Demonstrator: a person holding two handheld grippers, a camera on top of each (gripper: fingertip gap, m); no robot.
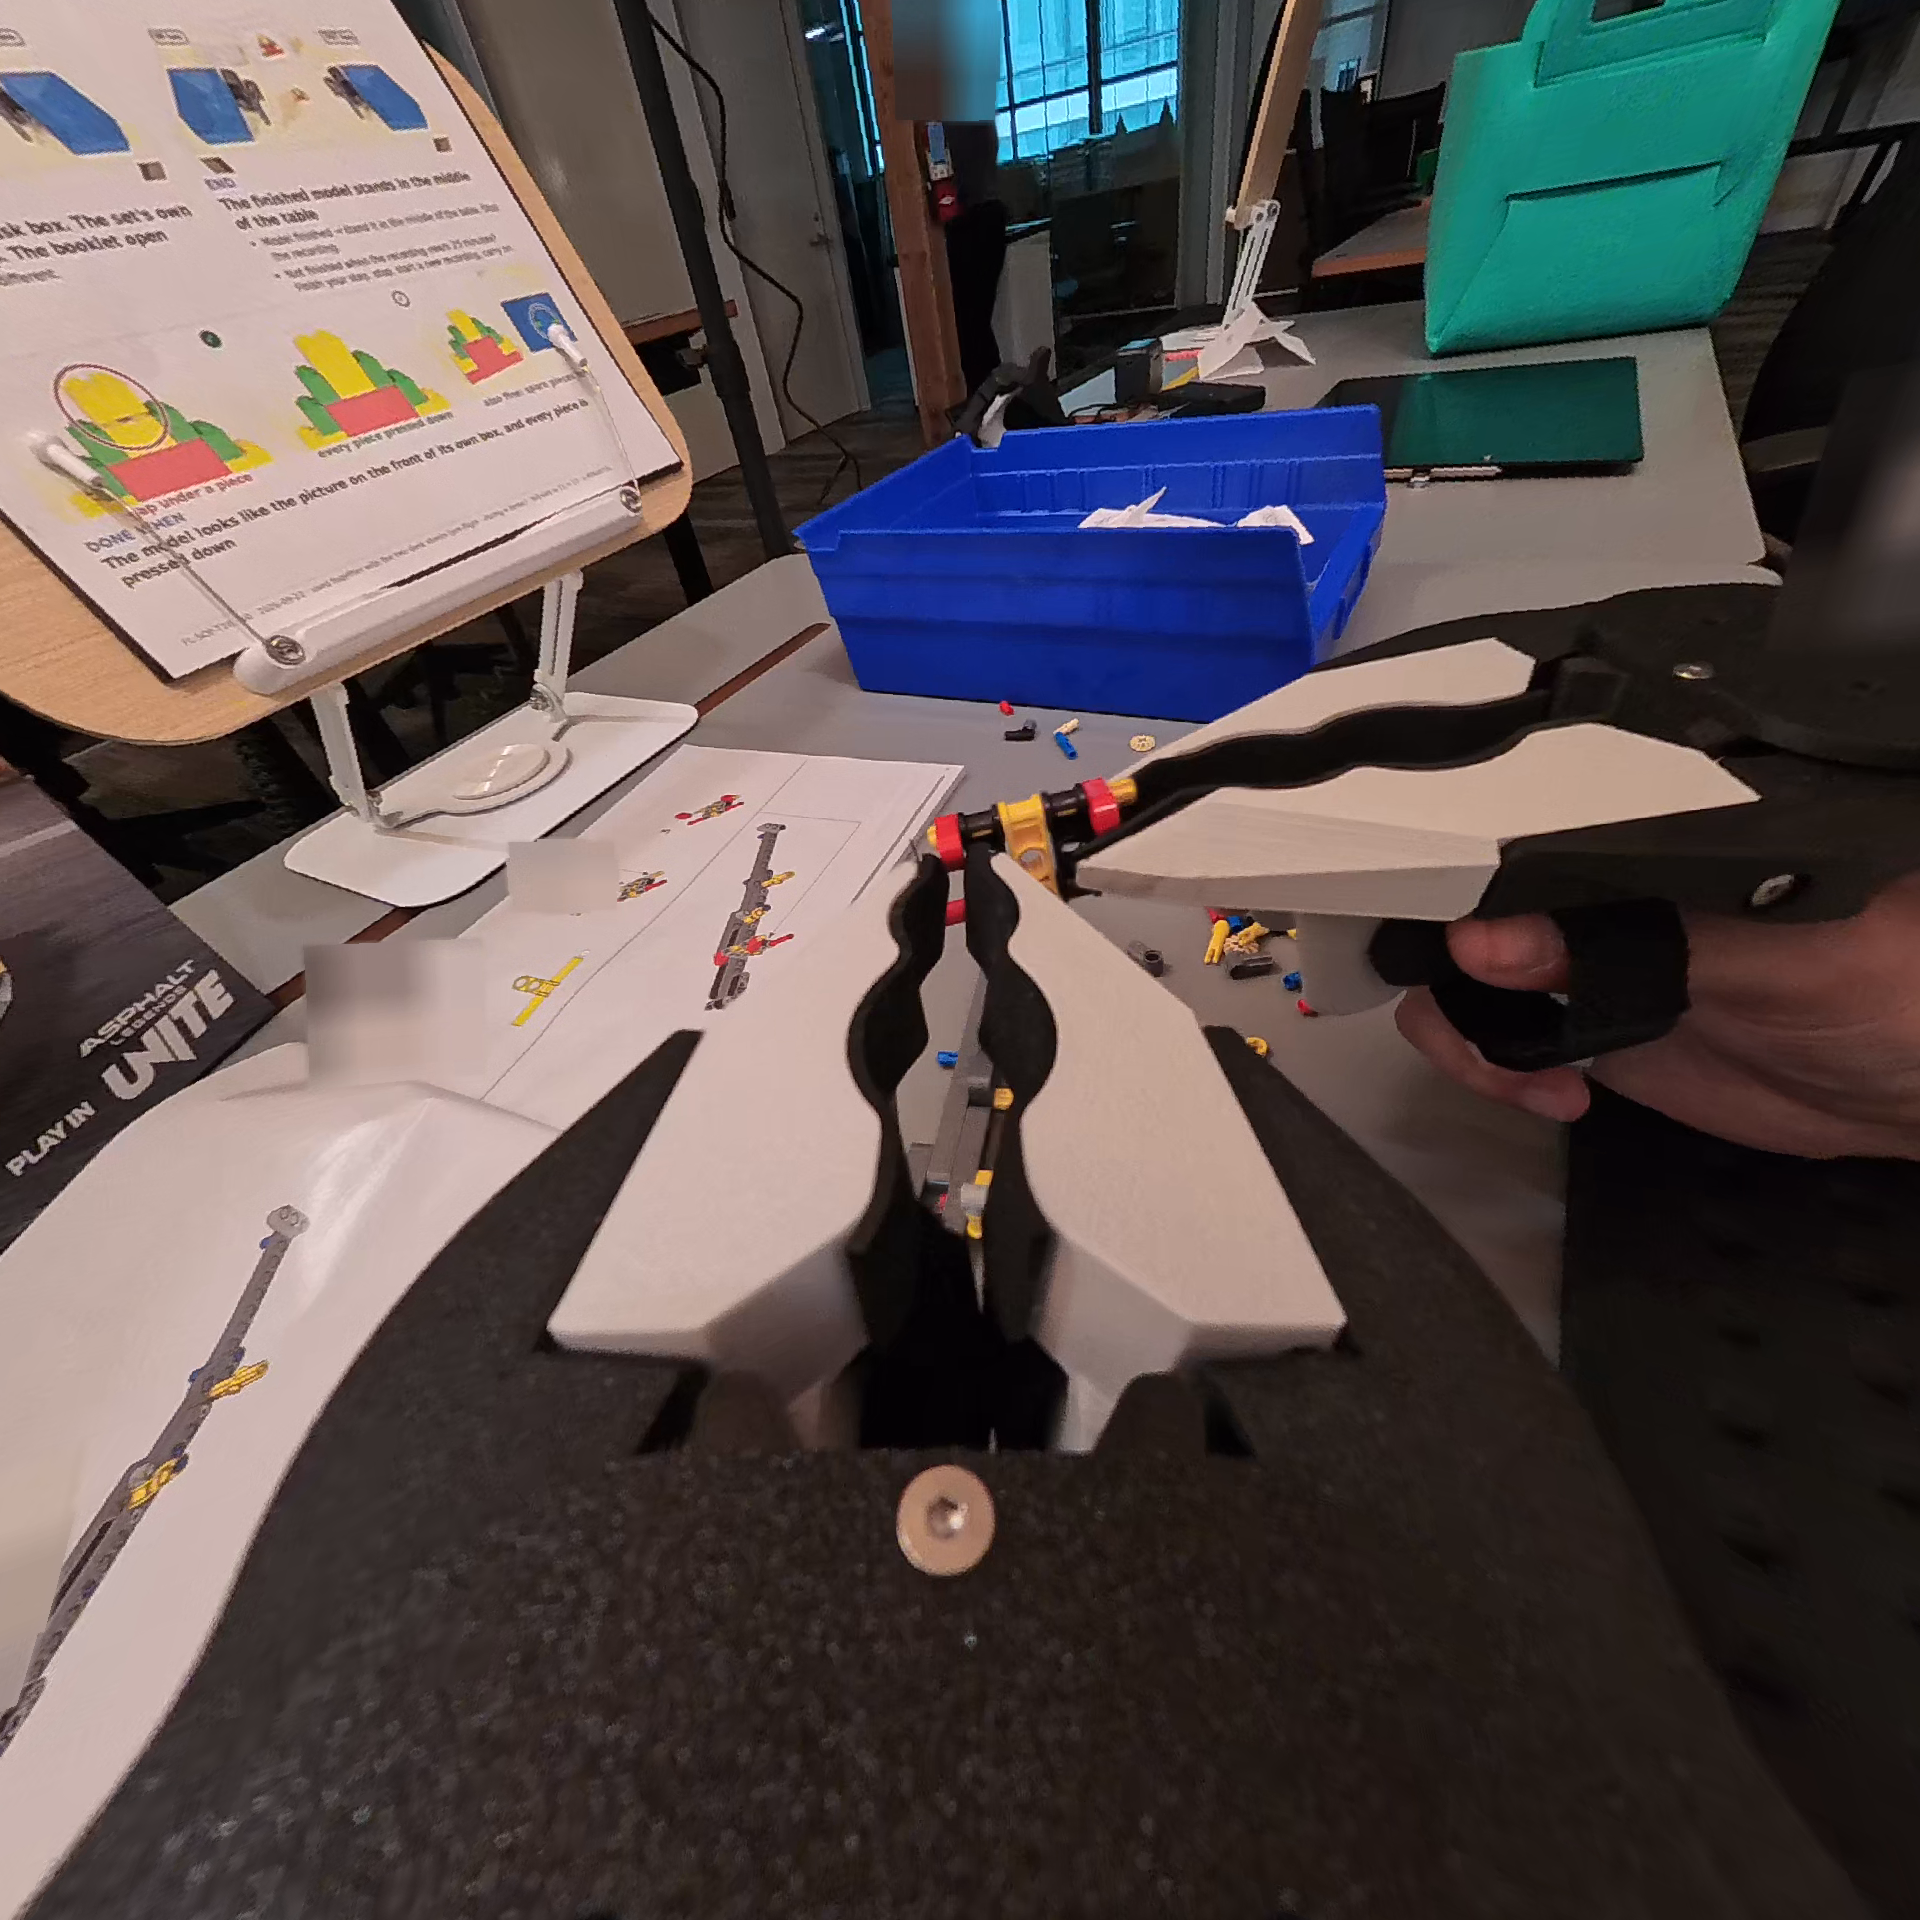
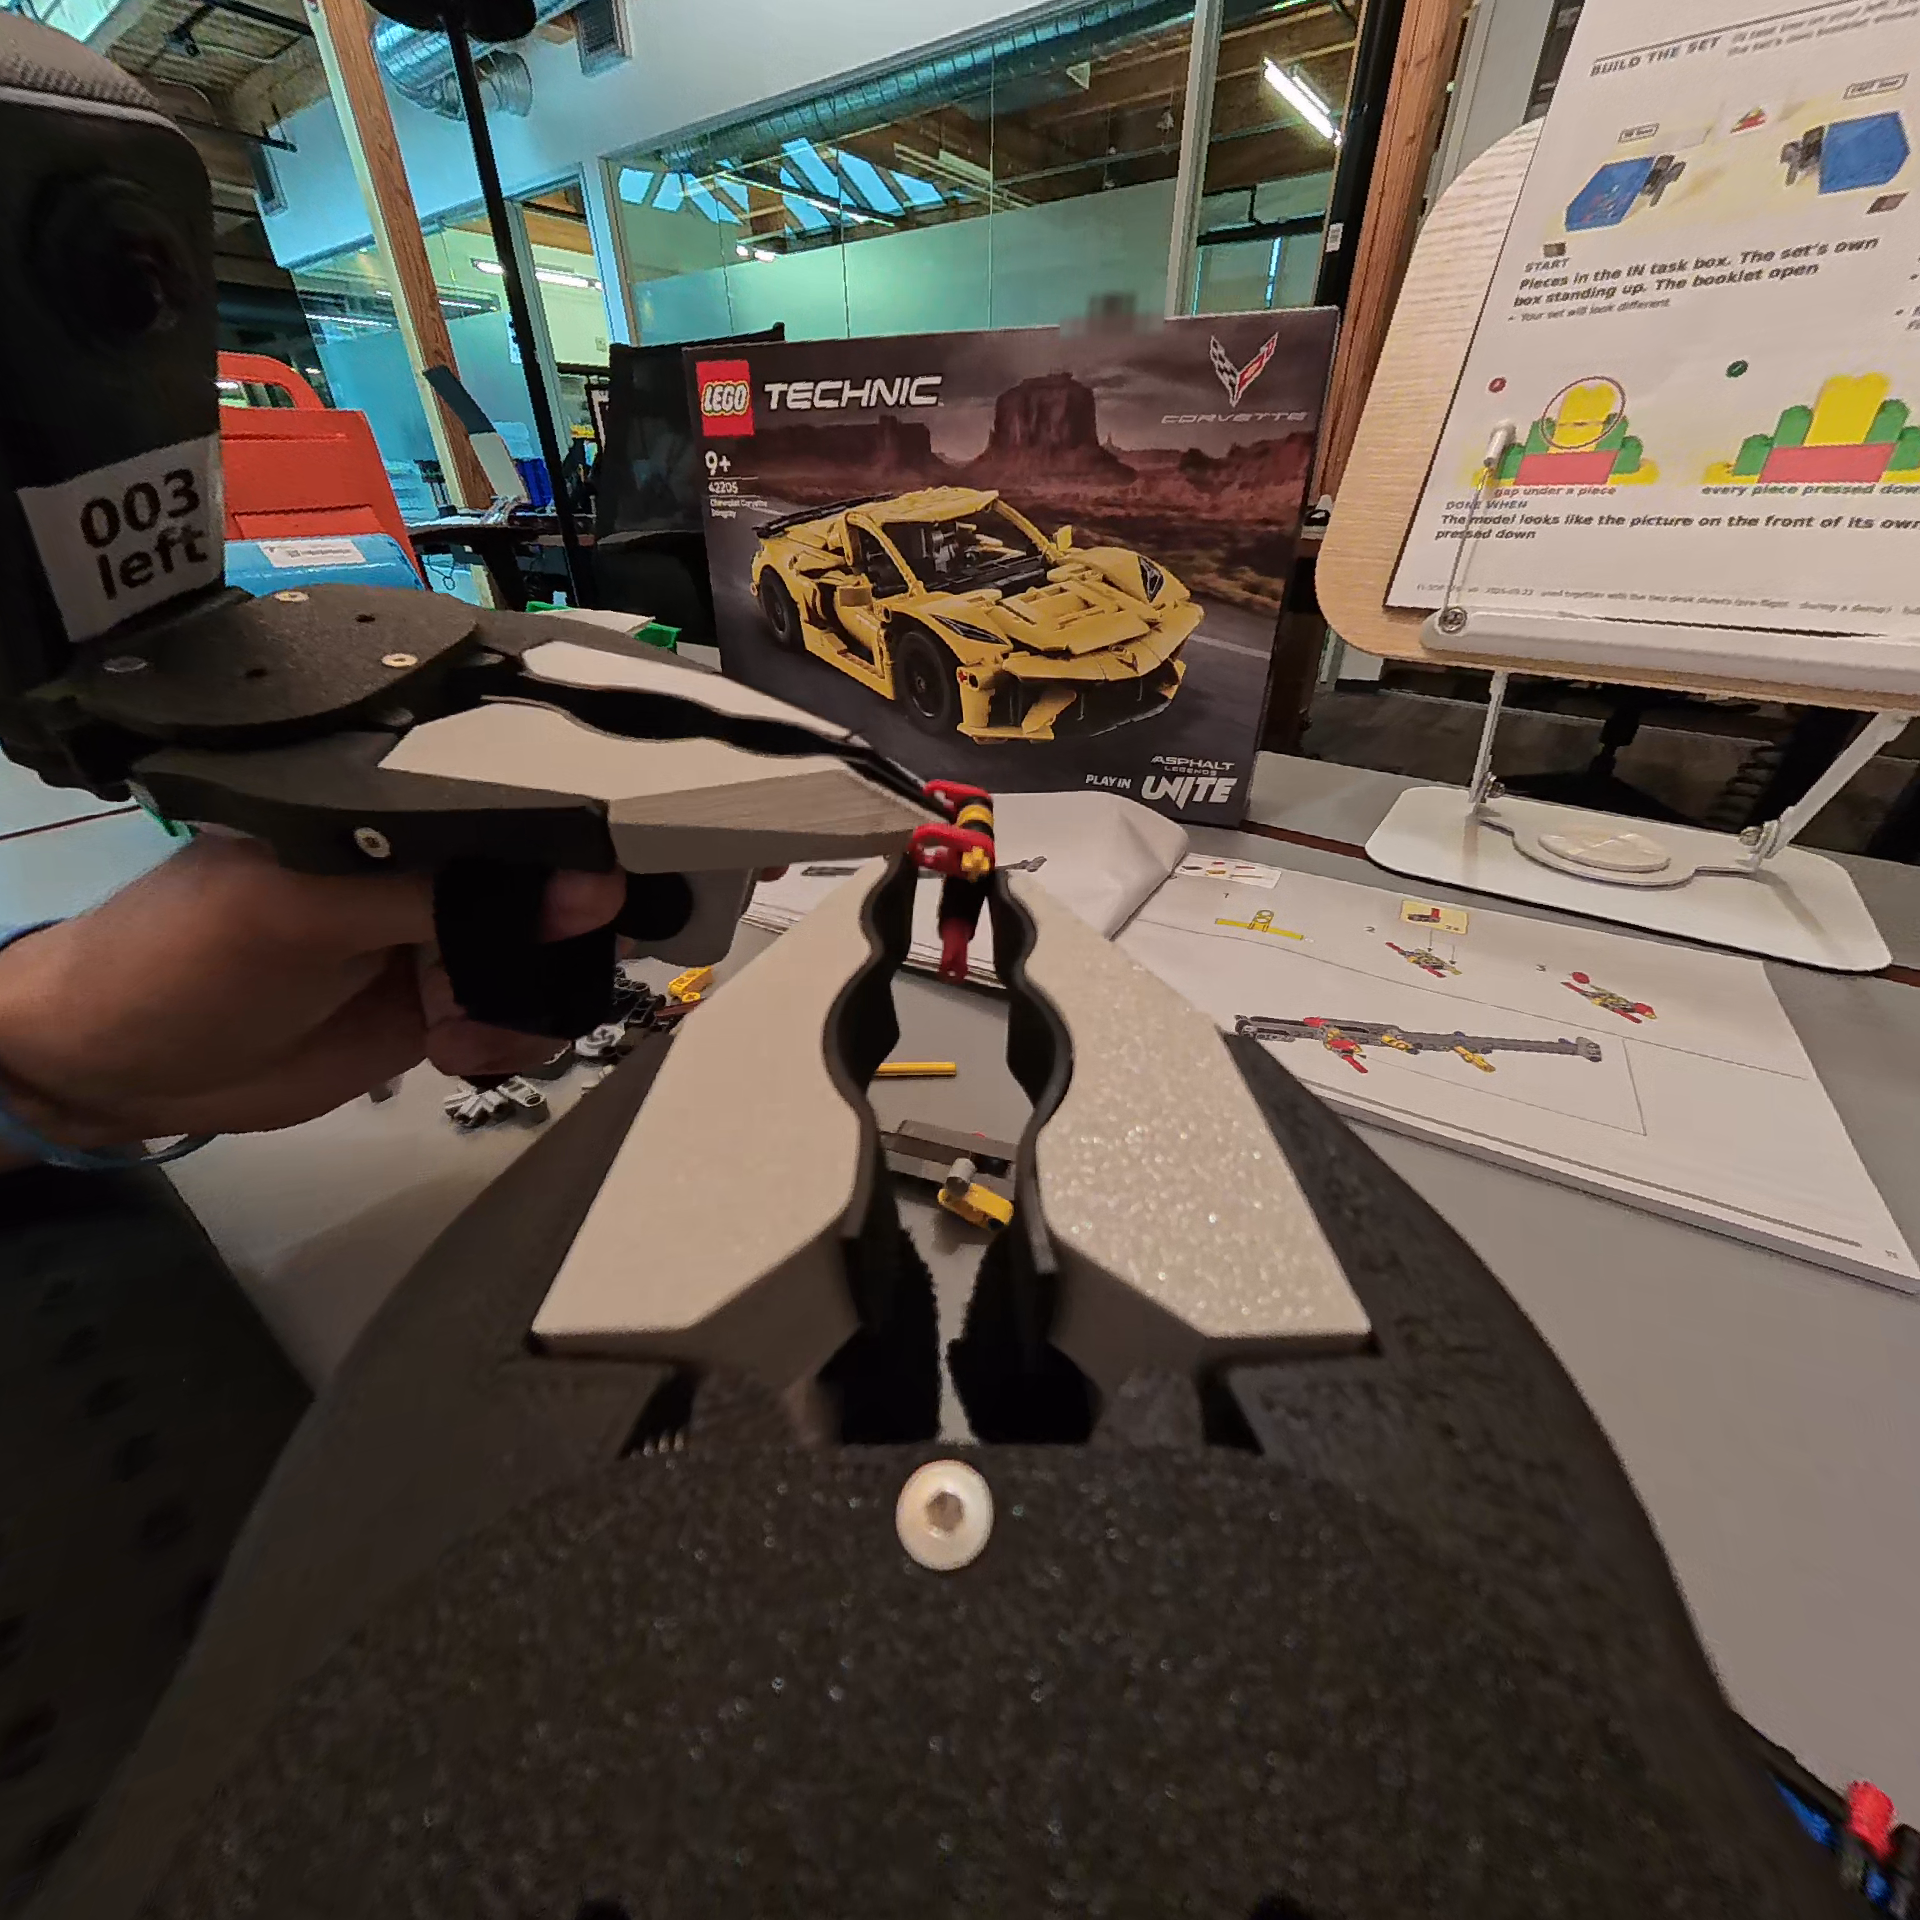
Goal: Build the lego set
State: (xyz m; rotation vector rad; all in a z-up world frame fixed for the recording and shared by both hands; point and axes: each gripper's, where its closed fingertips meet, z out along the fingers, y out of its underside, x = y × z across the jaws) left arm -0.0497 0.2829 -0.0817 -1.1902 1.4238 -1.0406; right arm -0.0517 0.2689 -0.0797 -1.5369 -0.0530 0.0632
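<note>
A small assembly (image 1: 1029, 821), a black axle with red bushes and a yellow connector, is held in the air between both grippers. My left gripper (image 1: 961, 873) is shut on its red end. My right gripper (image 1: 1101, 831) comes in from the right and is shut on the other end. In the right wrist view, the assembly (image 2: 961, 831) sits between my right gripper's (image 2: 948, 883) fingers, and the left gripper (image 2: 935, 805) meets it from the left. A long grey beam assembly (image 1: 971, 1132) lies on the table below; it also shows in the right wrist view (image 2: 945, 1148).
Loose pieces (image 1: 1247, 940) lie on the grey table, and a yellow axle (image 2: 914, 1068). An open instruction booklet (image 2: 1455, 1039) lies ahead. The set's box (image 2: 997, 561) stands behind, a sheet on a stand (image 1: 312, 364) beside it. A blue bin (image 1: 1091, 582) sits further back. Left and right tips are no more than a few centimetres apart.
</note>
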